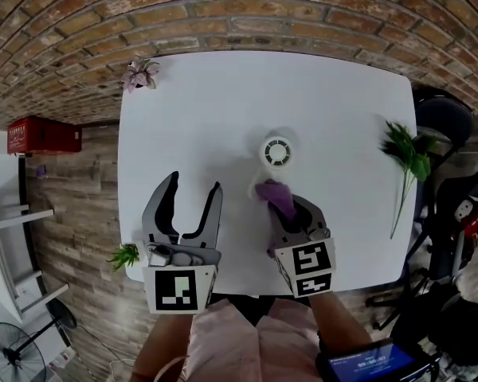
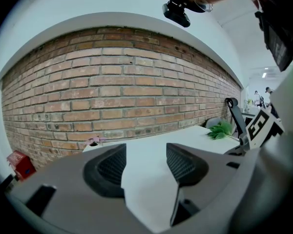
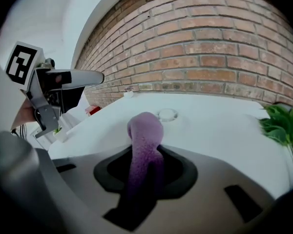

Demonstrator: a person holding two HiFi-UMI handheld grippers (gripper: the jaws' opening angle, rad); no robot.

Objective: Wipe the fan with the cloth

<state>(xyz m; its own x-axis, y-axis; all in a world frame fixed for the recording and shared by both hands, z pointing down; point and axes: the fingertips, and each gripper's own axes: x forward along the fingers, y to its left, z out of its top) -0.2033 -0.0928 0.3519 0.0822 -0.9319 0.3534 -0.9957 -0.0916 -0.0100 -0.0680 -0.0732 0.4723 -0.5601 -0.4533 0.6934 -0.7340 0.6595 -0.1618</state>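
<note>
A small round white fan (image 1: 277,151) lies face up in the middle of the white table (image 1: 223,102); in the right gripper view the fan (image 3: 167,114) shows just beyond the cloth. A purple cloth (image 1: 276,197) sticks out ahead of my right gripper (image 1: 291,213), whose jaws are shut on it. The cloth (image 3: 144,150) stands up between those jaws, its tip short of the fan. My left gripper (image 1: 193,191) hovers over the table's near left part, open, with nothing between its pads (image 2: 110,167).
A green leafy sprig (image 1: 408,159) lies at the table's right edge, a pink flower (image 1: 140,74) at the far left corner, a small green plant (image 1: 126,255) at the near left edge. A brick wall (image 2: 117,91) stands behind. A black chair (image 1: 442,118) is to the right.
</note>
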